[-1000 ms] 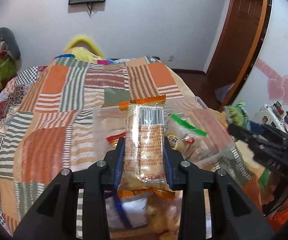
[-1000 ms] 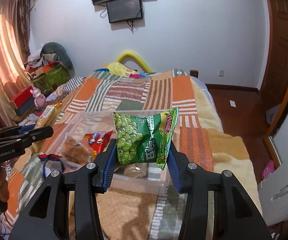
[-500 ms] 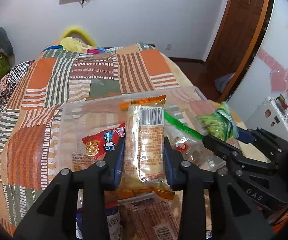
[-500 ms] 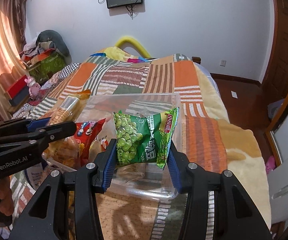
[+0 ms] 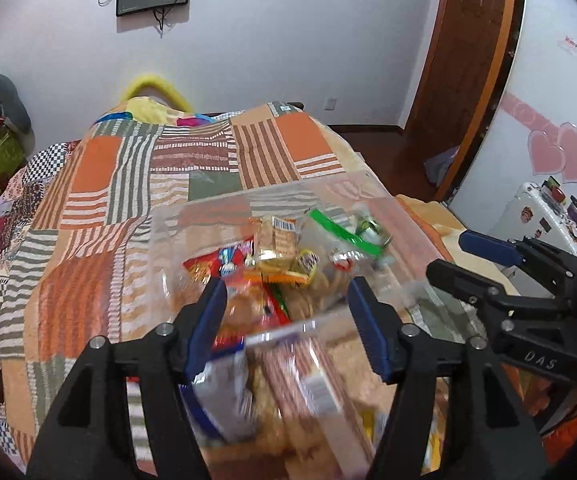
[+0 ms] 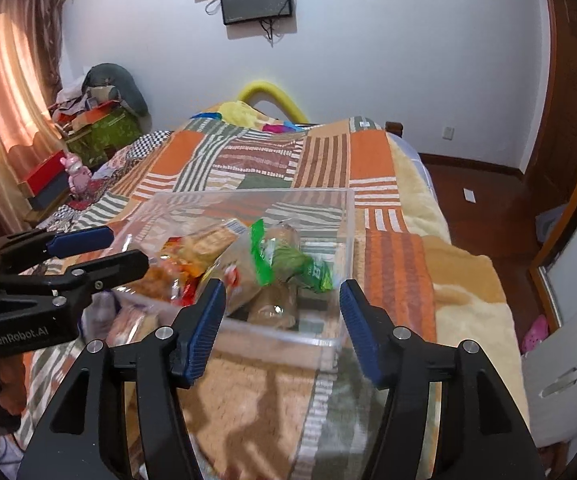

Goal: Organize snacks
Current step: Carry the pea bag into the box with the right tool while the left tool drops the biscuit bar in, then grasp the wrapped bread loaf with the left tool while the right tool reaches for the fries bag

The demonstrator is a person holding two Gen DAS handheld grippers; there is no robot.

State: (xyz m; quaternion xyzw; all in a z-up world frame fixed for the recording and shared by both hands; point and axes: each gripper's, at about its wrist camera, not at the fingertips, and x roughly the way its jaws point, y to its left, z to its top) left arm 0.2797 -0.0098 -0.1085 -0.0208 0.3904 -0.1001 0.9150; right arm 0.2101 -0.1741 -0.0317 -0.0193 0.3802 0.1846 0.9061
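A clear plastic bin (image 5: 404, 236) sits on the patchwork bedspread and holds several snack packs. It also shows in the right wrist view (image 6: 344, 216). My left gripper (image 5: 286, 312) is open and empty just above the bin's near edge. An orange biscuit pack (image 5: 274, 244) lies inside the bin beyond it. My right gripper (image 6: 280, 312) is open and empty at the bin's near wall. The green pea bag (image 6: 300, 264) lies inside the bin, blurred. More snack packs (image 5: 308, 392) lie loose below the left gripper, outside the bin.
The patchwork bedspread (image 6: 328, 160) covers the bed beyond the bin. A fluffy cream blanket (image 6: 468, 280) lies to the right. A cluttered side table (image 6: 48, 176) stands at the left of the bed. A wooden door (image 5: 468, 60) is at the right.
Both grippers have opened. The orange biscuit pack has dropped from the left gripper into the bin. The green pea bag has dropped from the right gripper into the bin.
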